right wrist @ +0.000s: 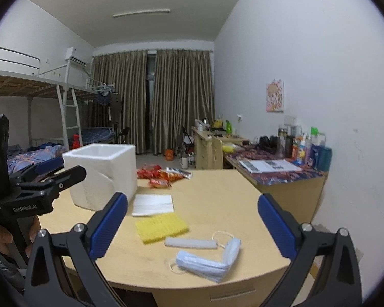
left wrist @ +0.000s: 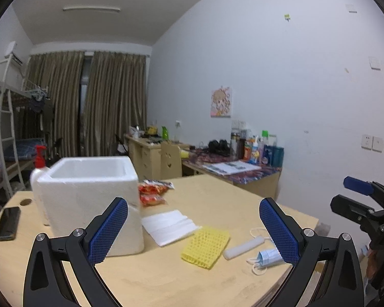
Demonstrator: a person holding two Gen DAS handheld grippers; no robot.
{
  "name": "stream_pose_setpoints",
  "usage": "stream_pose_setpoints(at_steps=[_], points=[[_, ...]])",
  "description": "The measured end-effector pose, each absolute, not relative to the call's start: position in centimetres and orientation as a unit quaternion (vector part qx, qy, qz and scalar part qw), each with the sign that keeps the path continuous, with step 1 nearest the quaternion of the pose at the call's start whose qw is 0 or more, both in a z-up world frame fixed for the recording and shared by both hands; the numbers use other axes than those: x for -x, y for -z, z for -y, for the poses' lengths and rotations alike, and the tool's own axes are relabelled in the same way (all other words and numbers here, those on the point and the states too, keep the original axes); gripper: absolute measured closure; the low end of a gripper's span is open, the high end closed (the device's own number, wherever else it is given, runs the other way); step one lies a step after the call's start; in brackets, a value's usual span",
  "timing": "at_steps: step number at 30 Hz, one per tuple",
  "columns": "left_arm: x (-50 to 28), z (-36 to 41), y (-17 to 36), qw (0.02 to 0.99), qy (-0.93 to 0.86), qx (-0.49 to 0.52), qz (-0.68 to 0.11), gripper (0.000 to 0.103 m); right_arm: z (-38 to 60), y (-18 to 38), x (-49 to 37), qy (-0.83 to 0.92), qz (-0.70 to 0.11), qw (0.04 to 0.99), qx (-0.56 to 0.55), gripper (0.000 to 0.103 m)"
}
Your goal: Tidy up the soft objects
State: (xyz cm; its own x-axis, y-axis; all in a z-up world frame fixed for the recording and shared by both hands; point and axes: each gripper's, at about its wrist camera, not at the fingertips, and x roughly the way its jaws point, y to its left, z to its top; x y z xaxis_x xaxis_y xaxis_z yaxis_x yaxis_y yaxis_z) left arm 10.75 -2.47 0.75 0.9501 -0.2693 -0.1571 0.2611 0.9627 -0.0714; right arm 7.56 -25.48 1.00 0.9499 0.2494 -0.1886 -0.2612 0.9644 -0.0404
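Both the left tongs (left wrist: 193,230) and right tongs (right wrist: 192,226) gape wide and empty above the worktop (right wrist: 217,189); masks (right wrist: 210,262) lie at lower centre of the right view.

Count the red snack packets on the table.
At least 3 red snack packets, clustered right of the white foam box at the table's far side; they overlap, so more may be hidden.
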Motion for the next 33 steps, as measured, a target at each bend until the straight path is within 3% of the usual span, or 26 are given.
stream_pose_setpoints(at_steps=[33], points=[[-23.4, 8.0, 7.2, 0.957, 0.137, -0.024, -0.254, 0.0, 28.4, 6.4, -14.3, -0.133, -0.222, 0.966, -0.011, 0.0]])
